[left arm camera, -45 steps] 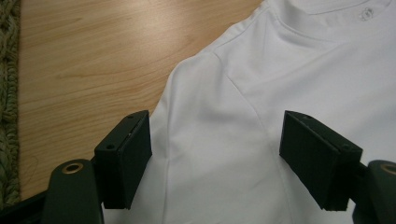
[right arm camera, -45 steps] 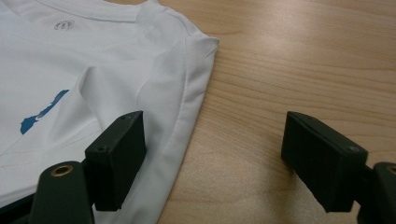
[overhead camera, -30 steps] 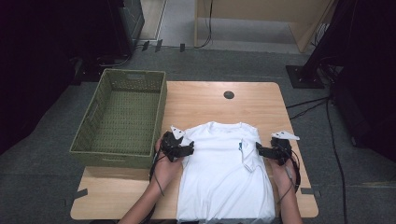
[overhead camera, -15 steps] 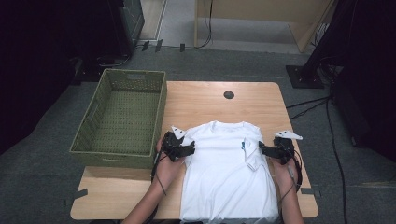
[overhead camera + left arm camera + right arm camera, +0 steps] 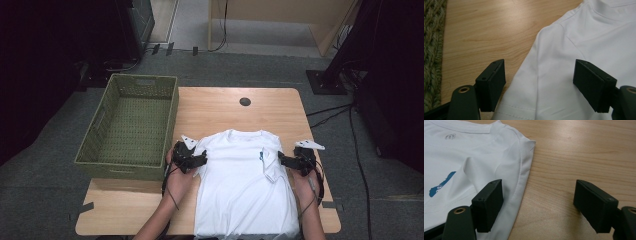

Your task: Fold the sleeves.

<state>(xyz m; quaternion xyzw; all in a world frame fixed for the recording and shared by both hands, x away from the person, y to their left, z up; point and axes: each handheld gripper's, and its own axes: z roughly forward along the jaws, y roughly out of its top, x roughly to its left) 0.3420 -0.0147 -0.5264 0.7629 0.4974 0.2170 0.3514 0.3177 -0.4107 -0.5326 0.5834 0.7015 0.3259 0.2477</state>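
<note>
White T-shirt (image 5: 245, 187) lies flat, front up, on the near half of the counter (image 5: 235, 107), collar toward the far side, hem hanging at the near edge; small blue mark on the chest. Left gripper (image 5: 197, 161) sits at the shirt's left shoulder and sleeve, fingers (image 5: 491, 83) wide open, straddling the sleeve edge: one over bare wood, the other over cloth, nothing clamped. Right gripper (image 5: 282, 159) is at the right sleeve, fingers (image 5: 487, 203) likewise wide, one over the folded-in sleeve, the other over wood, no grip. Risks, as I judge them: if either closes from here it may catch only the top layer or just the hem seam, so the sleeve peels up alone and the body stays put. The right sleeve is already tucked and rumpled, so a shallow bite there could drag the wrinkle in deeper. Uneven grab between the two sides would skew the shirt, and with the hem at the near edge a pull toward the person could slide it off. Left gripper is near the green woven basket (image 5: 132, 127); a wide swing left could knock it. Counter is light wood, smooth, with a dark round grommet (image 5: 245, 101) on the far side. Room: grey floor, dark stands and cables at the right, pale wooden furniture beyond.
</note>
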